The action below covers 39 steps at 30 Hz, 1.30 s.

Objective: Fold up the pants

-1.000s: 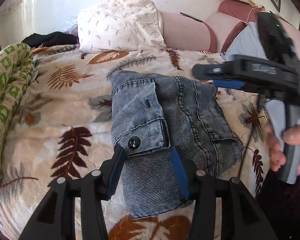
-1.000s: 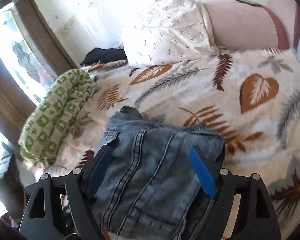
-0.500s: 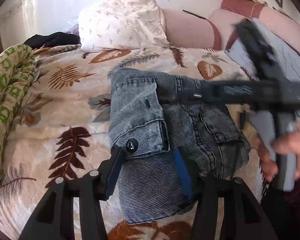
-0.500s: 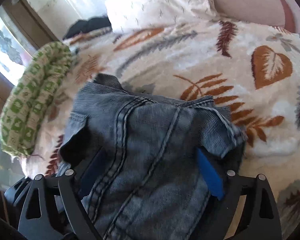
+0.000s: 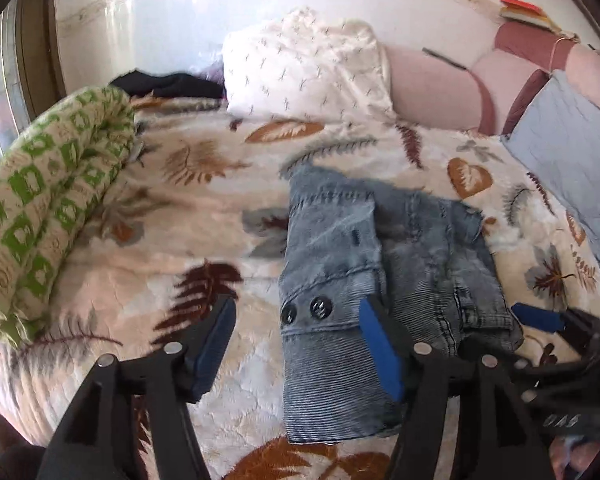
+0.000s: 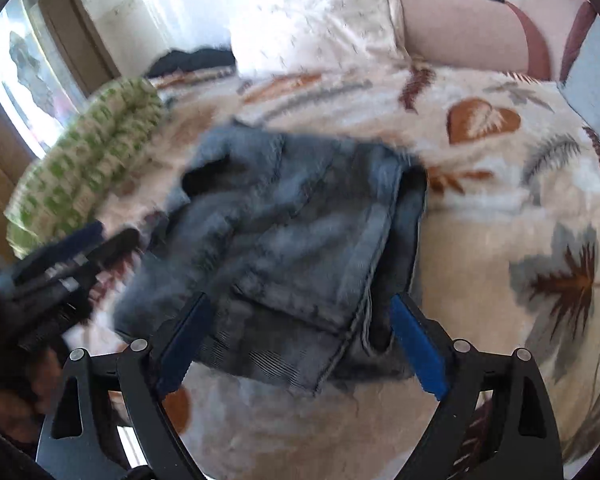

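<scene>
The grey-blue denim pants [image 5: 364, 280] lie folded into a compact bundle on the leaf-print bedspread [image 5: 188, 240], waistband buttons facing me. My left gripper [image 5: 296, 344] is open, its right finger at the bundle's near edge and its left finger over bare bedspread. My right gripper [image 6: 300, 344] is open just in front of the pants [image 6: 300, 232], fingers either side of the near edge, holding nothing. Its blue pad shows in the left wrist view [image 5: 536, 318] at the bundle's right.
A rolled green-and-white blanket [image 5: 48, 208] lies along the left. A white pillow [image 5: 304, 68] and a pink headboard [image 5: 432, 84] stand at the back. A light-blue quilted pillow [image 5: 568, 160] is at the right. Dark clothing [image 5: 168, 82] lies behind the blanket.
My left gripper has opened wider and shifted left off the bundle. My right gripper has dropped from above the pants to the bundle's near right edge; the right view is blurred by motion.
</scene>
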Motion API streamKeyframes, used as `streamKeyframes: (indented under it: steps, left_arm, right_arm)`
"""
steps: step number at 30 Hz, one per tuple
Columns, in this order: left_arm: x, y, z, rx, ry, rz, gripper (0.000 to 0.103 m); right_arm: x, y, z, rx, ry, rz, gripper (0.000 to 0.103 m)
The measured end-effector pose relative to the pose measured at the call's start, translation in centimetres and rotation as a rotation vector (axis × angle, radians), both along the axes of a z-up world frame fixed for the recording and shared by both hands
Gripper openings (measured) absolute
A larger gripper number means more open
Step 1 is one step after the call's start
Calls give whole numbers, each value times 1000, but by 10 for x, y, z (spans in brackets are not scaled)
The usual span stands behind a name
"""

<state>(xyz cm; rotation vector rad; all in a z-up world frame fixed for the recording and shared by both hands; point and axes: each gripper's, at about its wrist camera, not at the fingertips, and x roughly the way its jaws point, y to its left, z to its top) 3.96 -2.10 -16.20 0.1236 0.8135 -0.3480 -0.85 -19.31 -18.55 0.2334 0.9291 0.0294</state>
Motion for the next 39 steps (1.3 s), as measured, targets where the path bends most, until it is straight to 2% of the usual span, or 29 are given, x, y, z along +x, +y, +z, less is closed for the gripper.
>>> streamKeyframes:
  steps: [4,6,7,10,14,17,19,23,27,39]
  left_arm:
    - [0,0,-11,39,-34,61,96]
    - [3,1,-16,40,-31,68,99]
    - [4,1,-18,44,-28,73,103]
    - [7,0,-24,51,-32,78,103]
    - [10,1,-26,46,-21,78,103]
    - [6,7,-17,23,-9,88,103]
    - [1,8,-10,48,-37,86,103]
    - [-15,13,12,33,-90,88,102]
    - [-31,21,41,18,-161,100,102]
    - [-76,43,103,-12,-296,127,103]
  right_arm:
    - [3,7,-20,-46,1,-2,101]
    - [7,10,-28,-91,18,-6,103]
    - [9,8,-32,-82,22,-14,103]
    - [9,3,-36,-50,31,-15,103]
    - [7,5,-36,-62,19,-12,103]
    - [4,4,-31,-62,2,-5,103]
    - [0,4,-20,-56,-3,-4,103]
    - [-18,1,12,-45,-120,-5,103]
    - [-44,5,49,-111,-246,-30,103]
    - [-99,18,103,-140,-382,-71,103]
